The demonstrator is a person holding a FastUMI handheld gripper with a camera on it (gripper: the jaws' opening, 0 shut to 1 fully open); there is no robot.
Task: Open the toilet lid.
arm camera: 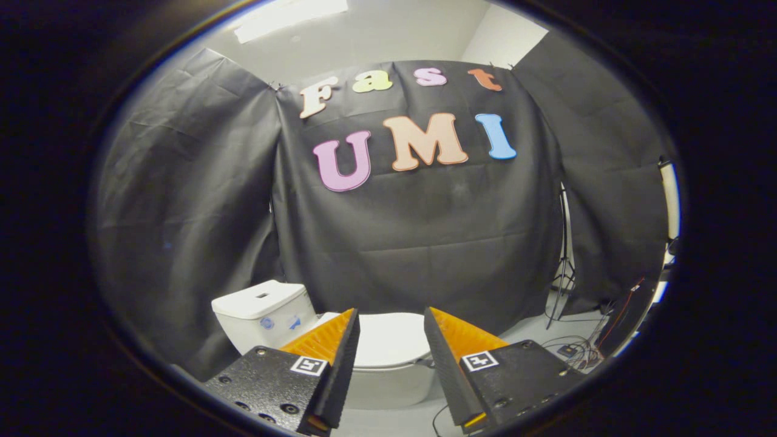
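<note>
Gripper view: your claw (391,318) stands wide, holding nothing; closed toilet lid (391,340) lies beyond its fingers; tank (261,309) far left; cables (576,349) right on floor.

Open tongs (391,318) before closed toilet lid (388,340)

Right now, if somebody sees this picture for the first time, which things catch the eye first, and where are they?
The white toilet stands on the floor in front of the black cloth, its lid down. Its tank sits off to one side, against the cloth. The gripper hangs short of the toilet with its jaws open, and the lid shows in the gap between them.
</note>
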